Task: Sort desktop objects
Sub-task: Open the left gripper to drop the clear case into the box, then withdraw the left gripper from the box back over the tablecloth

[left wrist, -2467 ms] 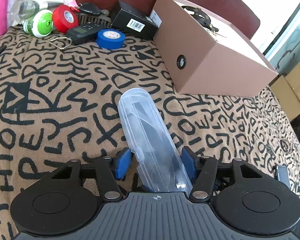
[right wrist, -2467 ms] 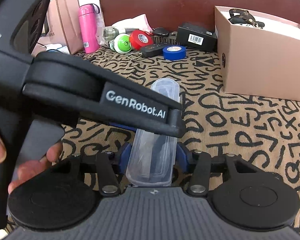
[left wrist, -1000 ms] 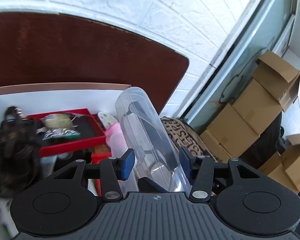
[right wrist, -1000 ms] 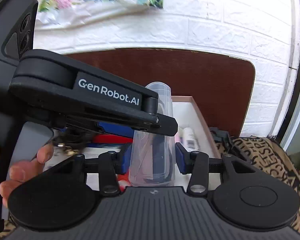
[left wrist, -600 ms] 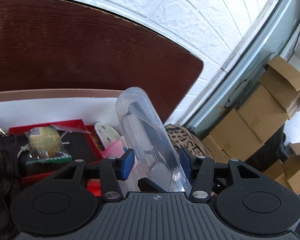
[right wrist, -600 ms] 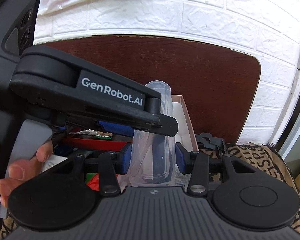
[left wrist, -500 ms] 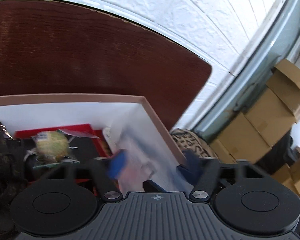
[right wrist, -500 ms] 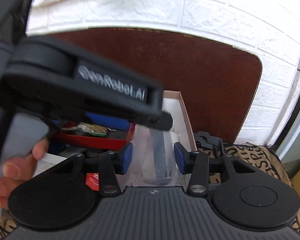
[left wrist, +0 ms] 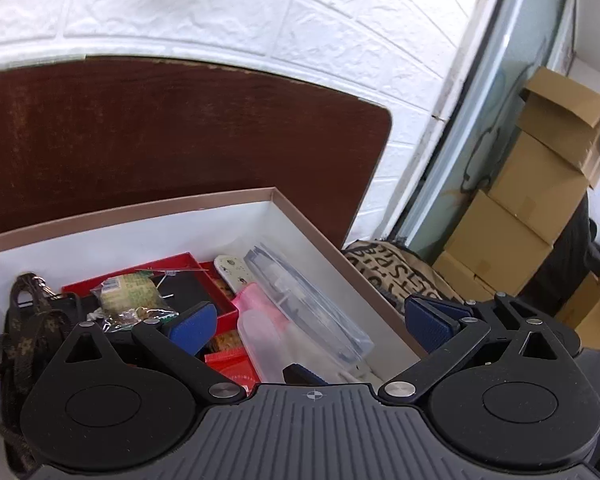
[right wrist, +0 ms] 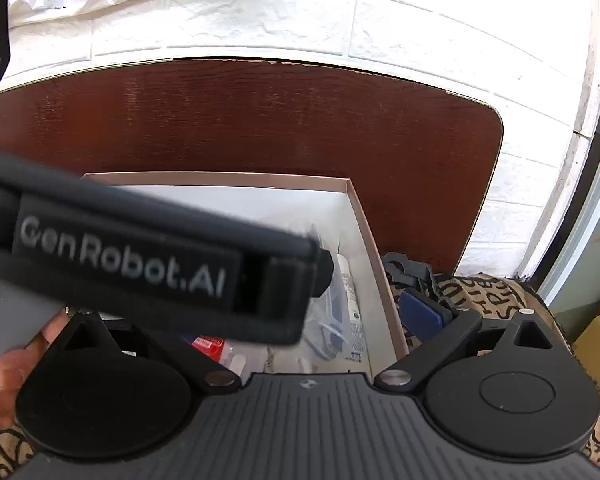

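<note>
Since half a second ago your left gripper [left wrist: 314,324] has let go: pads spread wide, grasping nothing. Clear plastic case [left wrist: 308,300] now lies in the box [left wrist: 320,236], along its right wall, leaning on a pink bottle [left wrist: 260,320]. Your right gripper [right wrist: 300,308] also stands released; its left finger is hidden behind the left handle. Farther in: red tray [left wrist: 180,264] with a wrapped snack [left wrist: 130,294], brown strap [left wrist: 24,320] at the box's left edge.

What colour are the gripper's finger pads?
Blue, clearest in the left wrist view on the left gripper pads.
</note>
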The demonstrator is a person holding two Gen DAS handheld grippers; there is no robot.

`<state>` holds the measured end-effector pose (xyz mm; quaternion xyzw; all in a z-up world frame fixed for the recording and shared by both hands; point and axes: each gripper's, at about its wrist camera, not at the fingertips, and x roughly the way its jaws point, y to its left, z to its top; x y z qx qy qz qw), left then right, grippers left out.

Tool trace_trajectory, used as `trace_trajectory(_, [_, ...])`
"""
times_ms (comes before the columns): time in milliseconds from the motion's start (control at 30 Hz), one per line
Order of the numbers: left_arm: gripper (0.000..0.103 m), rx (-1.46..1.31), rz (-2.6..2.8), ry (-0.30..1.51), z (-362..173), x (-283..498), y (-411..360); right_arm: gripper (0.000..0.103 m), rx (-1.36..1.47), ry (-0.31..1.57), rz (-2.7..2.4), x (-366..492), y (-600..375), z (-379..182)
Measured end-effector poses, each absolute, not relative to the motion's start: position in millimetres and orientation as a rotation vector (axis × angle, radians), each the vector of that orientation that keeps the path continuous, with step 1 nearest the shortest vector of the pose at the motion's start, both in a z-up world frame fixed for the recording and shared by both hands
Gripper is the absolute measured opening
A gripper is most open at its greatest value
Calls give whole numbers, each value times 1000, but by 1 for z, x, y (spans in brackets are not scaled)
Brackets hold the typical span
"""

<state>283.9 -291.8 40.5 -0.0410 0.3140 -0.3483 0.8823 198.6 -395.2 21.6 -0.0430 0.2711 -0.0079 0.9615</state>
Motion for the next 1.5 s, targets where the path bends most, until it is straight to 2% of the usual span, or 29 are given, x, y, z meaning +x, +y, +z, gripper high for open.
trace_trajectory(433, [103,-99,-696,638,57,225,-263,101,-112,523,-9,160,-373,45])
trace_trajectory(800, [103,-124,-560,625,66,153,-203,102,-98,469,55,104,-319,53])
trace_trajectory(1067, [103,-151,-485,622,53,106,-152,103,-138,421,96,64,-262,39])
trace_trajectory(1500, [103,-128,-316,683,0,57,-85,103,-103,517,135,27,-191,-16])
